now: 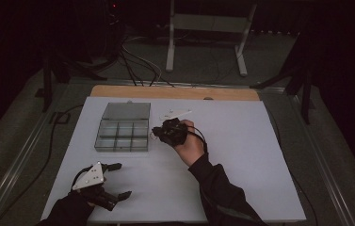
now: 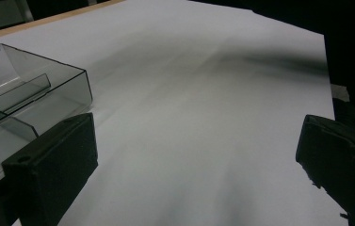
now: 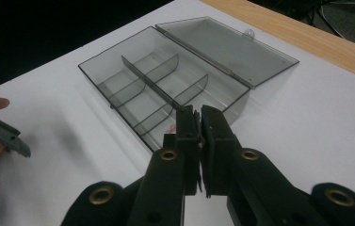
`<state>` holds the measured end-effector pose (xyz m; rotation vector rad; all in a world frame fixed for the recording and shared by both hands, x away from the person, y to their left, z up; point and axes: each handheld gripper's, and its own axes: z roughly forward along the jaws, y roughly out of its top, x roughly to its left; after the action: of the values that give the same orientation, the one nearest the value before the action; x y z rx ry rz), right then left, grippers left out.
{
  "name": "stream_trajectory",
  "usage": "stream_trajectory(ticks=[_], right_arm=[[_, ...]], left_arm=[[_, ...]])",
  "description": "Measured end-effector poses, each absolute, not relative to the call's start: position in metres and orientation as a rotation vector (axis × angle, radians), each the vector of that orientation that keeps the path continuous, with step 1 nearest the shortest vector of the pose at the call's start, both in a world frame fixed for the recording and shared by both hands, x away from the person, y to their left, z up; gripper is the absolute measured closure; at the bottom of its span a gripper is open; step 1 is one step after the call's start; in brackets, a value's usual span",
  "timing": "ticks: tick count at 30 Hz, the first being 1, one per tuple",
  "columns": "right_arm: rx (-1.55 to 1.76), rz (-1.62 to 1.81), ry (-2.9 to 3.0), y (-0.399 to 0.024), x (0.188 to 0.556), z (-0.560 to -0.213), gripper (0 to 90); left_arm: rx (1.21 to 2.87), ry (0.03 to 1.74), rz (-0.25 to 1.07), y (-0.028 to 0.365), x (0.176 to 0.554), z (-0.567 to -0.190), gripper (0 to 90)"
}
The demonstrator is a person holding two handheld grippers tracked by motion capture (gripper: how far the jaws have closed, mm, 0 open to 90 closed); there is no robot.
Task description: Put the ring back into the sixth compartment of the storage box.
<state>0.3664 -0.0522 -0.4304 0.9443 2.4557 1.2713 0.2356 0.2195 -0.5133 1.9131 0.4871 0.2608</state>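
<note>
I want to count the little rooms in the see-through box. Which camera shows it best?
The right gripper view: the box lies open, close up, dividers and lid plain. The high view shows it whole but small and dim; the left gripper view catches one corner.

A white sheet (image 1: 241, 155) covers the table, whose wooden edge (image 1: 175, 92) shows along the far side. A small white piece (image 1: 175, 114) lies on the sheet near that edge. Beyond, a white metal stand (image 1: 206, 28) and black cables (image 1: 137, 63) sit on the dark floor.

Bare white sheet (image 1: 231, 179) lies open right of the clear compartmented plastic box (image 1: 122, 135); its flat-lying lid (image 1: 126, 111) blocks behind.
</note>
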Motion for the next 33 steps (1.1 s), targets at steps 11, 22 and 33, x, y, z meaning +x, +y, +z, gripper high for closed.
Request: stream_trajectory(ticks=[11,22,33], right_arm=[[0.945,1.258,2.472,-0.035,0.377,-0.435,87.1],[0.959,1.266,2.480,-0.020,0.386,-0.440,87.1],[0.962,1.255,2.508,-0.004,0.391,-0.450,87.1]], left_arm=[[1.910,0.489,0.259,0.220,0.236,-0.513,0.4],[1.912,0.490,0.262,0.220,0.236,-0.514,0.4],[1.912,0.493,0.258,0.220,0.236,-0.514,0.4]])
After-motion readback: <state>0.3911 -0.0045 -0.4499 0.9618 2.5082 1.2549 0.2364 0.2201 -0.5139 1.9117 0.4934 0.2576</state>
